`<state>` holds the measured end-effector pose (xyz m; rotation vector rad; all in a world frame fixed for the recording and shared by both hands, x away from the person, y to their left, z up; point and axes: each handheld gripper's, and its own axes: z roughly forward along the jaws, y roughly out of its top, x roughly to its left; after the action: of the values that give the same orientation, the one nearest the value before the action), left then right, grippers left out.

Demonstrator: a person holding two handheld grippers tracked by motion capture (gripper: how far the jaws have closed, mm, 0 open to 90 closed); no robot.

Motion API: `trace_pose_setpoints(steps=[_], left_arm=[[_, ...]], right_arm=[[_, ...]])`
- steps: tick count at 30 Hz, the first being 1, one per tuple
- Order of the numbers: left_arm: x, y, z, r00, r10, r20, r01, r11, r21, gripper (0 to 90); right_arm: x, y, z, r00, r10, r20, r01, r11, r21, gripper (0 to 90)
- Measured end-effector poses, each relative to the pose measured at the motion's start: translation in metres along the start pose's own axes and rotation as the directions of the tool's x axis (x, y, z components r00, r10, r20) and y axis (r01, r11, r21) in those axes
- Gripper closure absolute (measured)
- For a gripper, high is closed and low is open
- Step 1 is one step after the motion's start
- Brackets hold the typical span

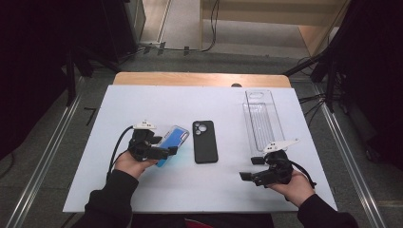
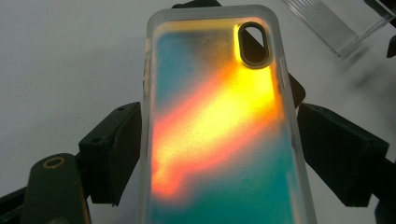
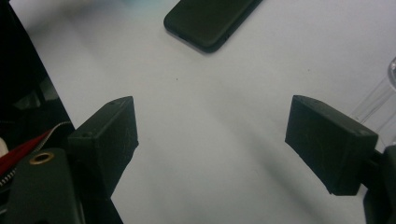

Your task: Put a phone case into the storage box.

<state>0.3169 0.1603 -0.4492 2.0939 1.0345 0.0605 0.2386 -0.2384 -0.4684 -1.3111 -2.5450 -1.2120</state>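
table [image 1: 142,190]: white top, everything is laid out on it; the work is done toward the person's near side.
clear tray [image 1: 263,121]: long transparent container, far right of the table, lying flat. Nothing is seen inside it; a corner of it is caught in the left gripper view [image 2: 336,28].
black phone case [image 1: 205,141]: lying flat mid-table, camera cut-out at the far end, between the two grippers, apart from both. Its end is seen in the right gripper view [image 3: 210,21].
colourful phone case [image 2: 219,126]: clear-rimmed, teal with an orange-yellow band. Held lifted and tilted at the left of the table [image 1: 172,140], just beside the black phone case, not touching it.
left gripper [image 1: 164,151]: jaws are clamped across the colourful phone case's long edges, near its lower end.
right gripper [image 1: 248,176]: jaws are spread wide, nothing between them, held low over bare table near the clear tray's near end.
step in hand (judged): colourful phone case is being carried, probably toward the clear tray.
how to do it well: grip is low on the case, so the far end can swing; case should be kept level and moved slowly, lifted clear over the black phone case, lined up with the tray's long axis before lowering, and released only once it rests flat.
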Motion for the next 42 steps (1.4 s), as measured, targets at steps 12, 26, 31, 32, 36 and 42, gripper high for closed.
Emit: trace_pose_setpoints(steps=[12,26,31,32,36,42], left_arm=[[-0.025,-0.003,0.002,0.9999,0.004,0.011,-0.004,0.9983,-0.057,16.7],[-0.043,-0.007,0.017,0.999,-0.006,-0.044,0.0,0.9892,-0.146,16.7],[-0.046,-0.009,0.023,0.9987,0.006,-0.05,-0.015,0.9819,-0.189,16.7],[-0.047,-0.009,0.024,0.9981,0.017,-0.059,-0.028,0.9799,-0.197,16.7],[-0.053,-0.011,0.028,0.996,0.042,-0.079,-0.058,0.9738,-0.22,16.7],[-0.054,-0.014,0.033,0.9963,0.033,-0.08,-0.053,0.9639,-0.261,16.7]], right_arm=[[0.01,0.011,-0.007,0.9993,0.037,0.007,-0.037,0.998,-0.058,15.3],[0.024,0.035,0.0,0.9981,0.05,0.036,-0.047,0.994,-0.094,15.4],[0.028,0.044,0.005,0.9971,0.053,0.053,-0.048,0.994,-0.102,15.4],[0.028,0.045,0.006,0.9972,0.051,0.055,-0.045,0.993,-0.105,15.3],[0.03,0.052,0.009,0.9971,0.057,0.051,-0.051,0.992,-0.117,15.4],[0.034,0.064,0.015,0.9978,0.054,0.039,-0.048,0.99,-0.132,15.4]])
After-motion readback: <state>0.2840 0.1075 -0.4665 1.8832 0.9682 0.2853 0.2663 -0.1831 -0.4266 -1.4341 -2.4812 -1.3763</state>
